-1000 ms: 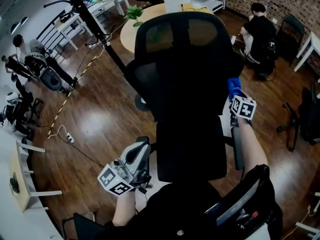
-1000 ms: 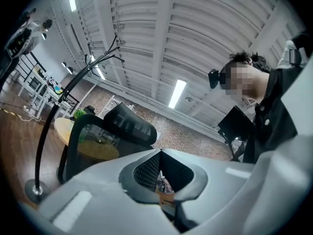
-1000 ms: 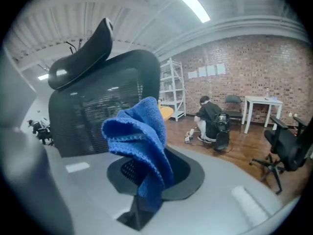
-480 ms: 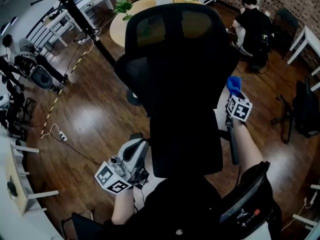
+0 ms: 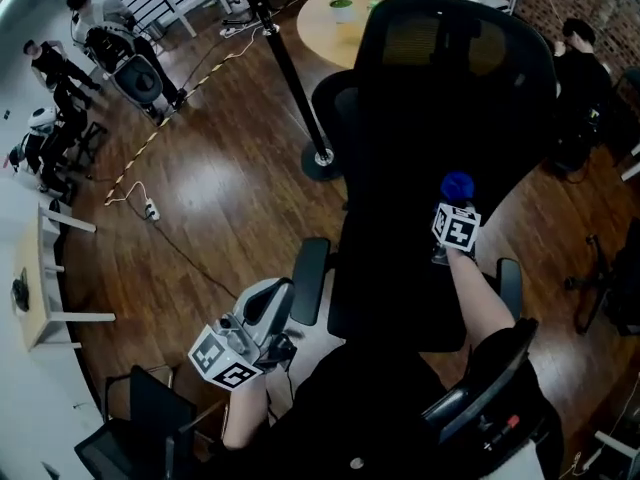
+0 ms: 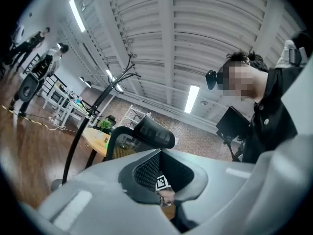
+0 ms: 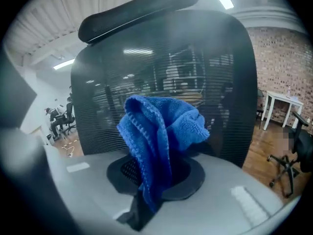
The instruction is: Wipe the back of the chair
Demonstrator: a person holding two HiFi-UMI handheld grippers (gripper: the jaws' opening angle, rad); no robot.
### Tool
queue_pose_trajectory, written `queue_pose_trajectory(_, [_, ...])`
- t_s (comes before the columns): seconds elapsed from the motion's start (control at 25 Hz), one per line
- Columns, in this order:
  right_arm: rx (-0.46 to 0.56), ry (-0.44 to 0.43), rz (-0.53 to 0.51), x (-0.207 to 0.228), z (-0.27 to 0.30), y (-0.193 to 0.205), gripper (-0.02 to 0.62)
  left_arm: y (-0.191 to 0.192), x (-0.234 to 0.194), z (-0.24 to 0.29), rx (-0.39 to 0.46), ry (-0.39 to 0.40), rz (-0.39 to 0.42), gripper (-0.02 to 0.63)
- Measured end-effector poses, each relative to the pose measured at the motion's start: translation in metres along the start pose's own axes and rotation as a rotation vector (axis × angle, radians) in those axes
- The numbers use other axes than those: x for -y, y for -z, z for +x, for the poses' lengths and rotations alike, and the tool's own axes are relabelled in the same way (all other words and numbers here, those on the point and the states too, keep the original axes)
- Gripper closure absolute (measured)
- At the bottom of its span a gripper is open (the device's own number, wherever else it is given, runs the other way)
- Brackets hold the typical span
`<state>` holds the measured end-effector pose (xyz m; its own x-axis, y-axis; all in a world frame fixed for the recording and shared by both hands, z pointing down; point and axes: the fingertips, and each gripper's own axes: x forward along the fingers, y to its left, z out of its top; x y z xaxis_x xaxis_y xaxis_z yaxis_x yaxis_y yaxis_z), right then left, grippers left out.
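Observation:
A black office chair with a mesh back (image 5: 440,148) stands in front of me, its headrest (image 5: 450,43) at the top. My right gripper (image 5: 455,203) is shut on a blue cloth (image 5: 457,185), which is held against the right half of the back. In the right gripper view the bunched blue cloth (image 7: 161,131) rises from the jaws in front of the mesh back (image 7: 220,82), under the headrest (image 7: 142,9). My left gripper (image 5: 265,318) hangs low at the chair's left, near an armrest (image 5: 308,280), shut with nothing in it. The left gripper (image 6: 164,180) sees the chair (image 6: 142,146) from the side.
A round wooden table (image 5: 345,18) stands behind the chair. A black pole with a round base (image 5: 322,158) rises at the left. People stand far left (image 5: 120,53); one sits at the right (image 5: 580,68). A cable (image 5: 150,208) lies on the wood floor. Another chair (image 5: 610,288) is right.
The chair has shifted right in my view. The blue cloth, earlier at the back's right edge, now lies over the mesh. My left gripper has barely moved.

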<state>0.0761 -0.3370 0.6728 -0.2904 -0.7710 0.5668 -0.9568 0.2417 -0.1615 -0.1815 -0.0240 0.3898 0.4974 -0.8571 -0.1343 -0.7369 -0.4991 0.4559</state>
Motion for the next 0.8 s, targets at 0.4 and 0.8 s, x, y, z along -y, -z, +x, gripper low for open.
queue_pose_trajectory(0.4, [-0.07,-0.266,-0.095,-0.145,0.046,0.029,0.537,-0.01,-0.018,-0.055,0.073,-0.187,0.026,0.606])
queue_pose_trajectory(0.8, [-0.177,-0.467,-0.198,-0.251,0.061,0.051,0.536,-0.019,-0.022,-0.099,0.103,-0.31,0.044,0.606])
